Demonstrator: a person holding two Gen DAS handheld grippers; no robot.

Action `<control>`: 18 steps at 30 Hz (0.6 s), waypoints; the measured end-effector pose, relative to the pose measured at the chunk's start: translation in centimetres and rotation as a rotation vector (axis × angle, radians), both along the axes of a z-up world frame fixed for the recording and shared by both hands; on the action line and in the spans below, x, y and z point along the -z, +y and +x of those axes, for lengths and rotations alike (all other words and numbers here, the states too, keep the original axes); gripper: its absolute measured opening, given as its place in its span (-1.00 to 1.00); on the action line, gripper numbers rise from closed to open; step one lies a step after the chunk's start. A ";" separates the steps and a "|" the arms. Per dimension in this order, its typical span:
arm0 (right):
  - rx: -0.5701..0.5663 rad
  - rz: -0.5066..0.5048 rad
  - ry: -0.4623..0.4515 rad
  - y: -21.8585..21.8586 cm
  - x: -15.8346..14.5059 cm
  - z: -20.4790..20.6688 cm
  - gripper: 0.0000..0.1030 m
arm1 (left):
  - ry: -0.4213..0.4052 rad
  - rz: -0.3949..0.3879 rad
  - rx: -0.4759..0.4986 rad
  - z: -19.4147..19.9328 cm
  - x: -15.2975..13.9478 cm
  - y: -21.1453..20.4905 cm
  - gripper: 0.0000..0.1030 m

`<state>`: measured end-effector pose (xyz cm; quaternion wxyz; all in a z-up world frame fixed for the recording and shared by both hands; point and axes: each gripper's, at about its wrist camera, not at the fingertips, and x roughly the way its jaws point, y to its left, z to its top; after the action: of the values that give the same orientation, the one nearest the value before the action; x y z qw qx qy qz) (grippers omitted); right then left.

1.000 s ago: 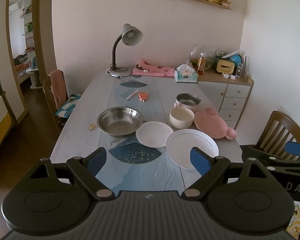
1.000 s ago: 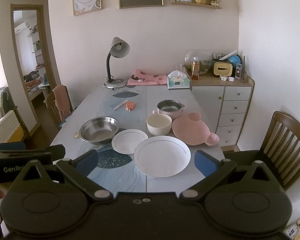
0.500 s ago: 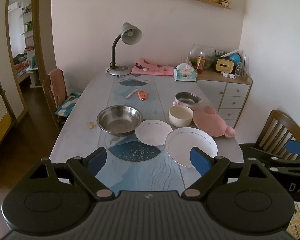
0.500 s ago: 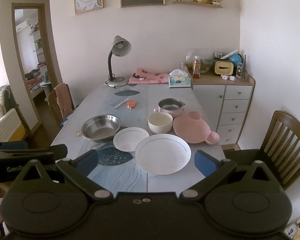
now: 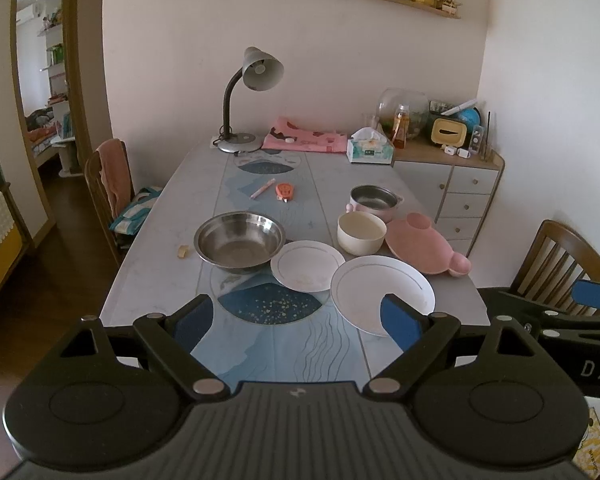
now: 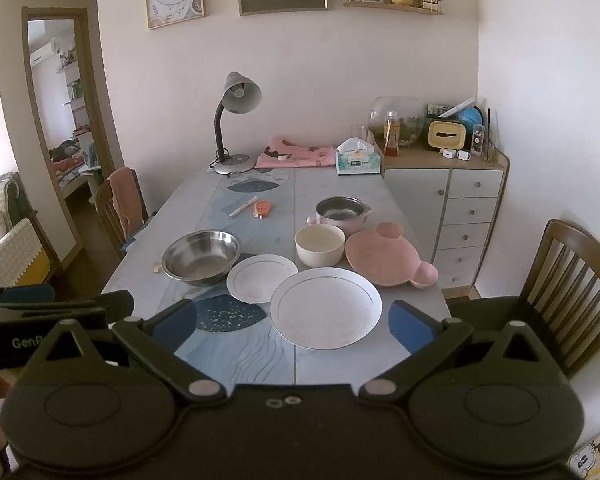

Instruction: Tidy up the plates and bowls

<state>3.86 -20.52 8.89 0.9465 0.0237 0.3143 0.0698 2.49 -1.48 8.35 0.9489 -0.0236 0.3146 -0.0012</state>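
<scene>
Both grippers, left (image 5: 296, 314) and right (image 6: 294, 320), hover with jaws spread wide and empty. The large white plate (image 6: 326, 307) lies on the counter (image 6: 332, 188) ahead, between the right jaws.

1. Steel mixing bowl (image 6: 201, 256): polished metal with a bright sheen.
2. Large white plate (image 6: 325, 307): smooth and glossy.
3. Pink bear-shaped plate (image 6: 384, 256): matt finish.
4. Desk (image 6: 340, 188): smooth with a marble look.
5. Chair (image 6: 572, 280): dark wood.
</scene>
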 end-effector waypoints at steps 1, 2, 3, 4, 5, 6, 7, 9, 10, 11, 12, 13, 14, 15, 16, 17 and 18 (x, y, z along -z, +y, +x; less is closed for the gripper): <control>0.000 0.000 -0.001 0.0 0.0 0.0 0.99 | -0.001 -0.001 0.001 0.0 0.0 0.0 0.77; 0.001 0.002 0.000 0.0 -0.1 0.0 0.99 | -0.001 -0.001 0.002 0.0 0.0 0.0 0.77; 0.001 0.001 0.001 0.0 -0.1 0.0 0.99 | -0.003 0.000 0.004 -0.1 -0.1 0.0 0.77; 0.002 0.002 0.001 0.0 0.0 0.0 0.99 | -0.004 0.001 0.005 -0.1 -0.2 0.1 0.77; 0.001 0.004 0.001 0.0 0.0 0.0 0.99 | -0.006 0.002 0.008 -0.1 -0.4 0.1 0.77; 0.002 0.003 0.001 0.0 0.0 0.0 0.99 | -0.007 0.001 0.009 -0.1 -0.4 0.1 0.77; 0.001 0.000 0.000 0.1 0.0 0.0 0.99 | -0.007 0.000 0.009 -0.1 -0.4 0.2 0.77; 0.001 0.002 0.001 -0.1 -0.1 0.0 0.99 | -0.009 -0.001 0.009 -0.2 -0.5 0.3 0.77; 0.001 0.003 0.000 0.0 -0.1 0.0 0.99 | -0.009 0.000 0.009 -0.2 -0.5 0.2 0.77; 0.001 0.005 0.000 0.0 -0.1 0.0 0.99 | -0.008 0.000 0.010 -0.1 -0.5 0.2 0.77; 0.001 0.004 0.000 -0.1 -0.1 0.0 0.99 | -0.008 0.000 0.011 -0.2 -0.5 0.2 0.77; 0.001 0.005 0.001 0.0 -0.1 0.0 0.99 | -0.008 0.000 0.011 -0.2 -0.5 0.2 0.77; -0.001 0.006 0.001 0.0 -0.1 0.0 0.98 | -0.009 0.000 0.012 -0.2 -0.4 0.2 0.77; -0.001 0.007 0.000 0.0 -0.3 0.0 0.98 | -0.010 0.000 0.014 -0.2 -0.5 0.2 0.77; -0.002 0.009 -0.001 0.1 -0.3 0.0 0.98 | -0.011 0.001 0.014 -0.2 -0.6 0.2 0.77; -0.002 0.010 -0.002 0.2 -0.4 -0.1 0.98 | -0.012 0.000 0.014 -0.2 -0.5 0.3 0.77; -0.003 0.012 -0.003 0.2 -0.4 0.0 0.98 | -0.013 0.001 0.014 -0.1 -0.6 0.3 0.77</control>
<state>3.82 -20.37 9.33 0.9467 0.0289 0.3125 0.0730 2.37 -1.21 8.92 0.9509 -0.0209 0.3086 -0.0080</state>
